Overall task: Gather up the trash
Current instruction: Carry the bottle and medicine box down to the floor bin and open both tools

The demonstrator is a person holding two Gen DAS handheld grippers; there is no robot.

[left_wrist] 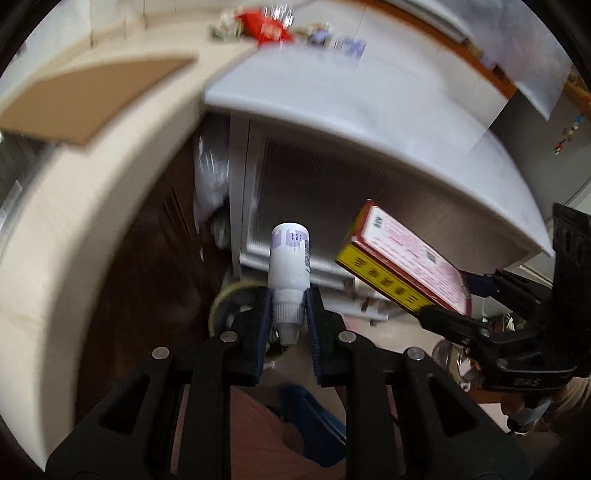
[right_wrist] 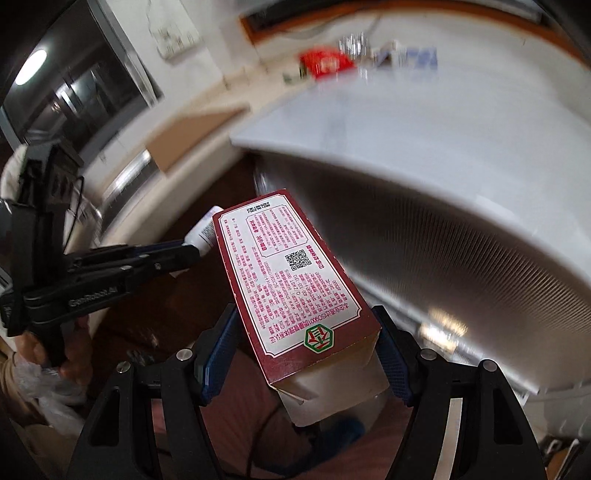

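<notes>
- Left wrist view: the left claw (left_wrist: 290, 314) is clamped on the neck and cap of a small white plastic bottle (left_wrist: 289, 258), which sticks up from the pads toward 12 o'clock at the centre of the picture
- At 3 o'clock the right claw (left_wrist: 448, 297) comes in from the edge, clamped on a red and yellow carton (left_wrist: 402, 264); bottle and carton sit near each other but apart
- Above both, a white worktop (left_wrist: 369, 122) fills the upper half; at its far end, around 12 o'clock, lie a red packet (left_wrist: 271, 31) and some blurred purple and white wrappers (left_wrist: 349, 46), too smeared to name closer
- A flat cardboard sheet (left_wrist: 88, 99) lies on the cream ledge at 10 o'clock
- Right wrist view: the right claw (right_wrist: 306, 354) stands wide with its blue pads pressing both sides of the carton (right_wrist: 291, 273), whose printed label faces the camera and whose open flap end sits nearest the lens
- At 9 o'clock the left claw (right_wrist: 192, 253) shows with the bottle (right_wrist: 205, 230) peeking out behind the carton's top corner
- The red packet (right_wrist: 325, 62) and wrappers remain on the worktop (right_wrist: 424, 122) at 12 o'clock
- Progress, as I judge it: two pieces of trash are picked up and in carry, neither yet dropped; no bin can be made out with certainty, and several pieces on the worktop are left to collect
</notes>
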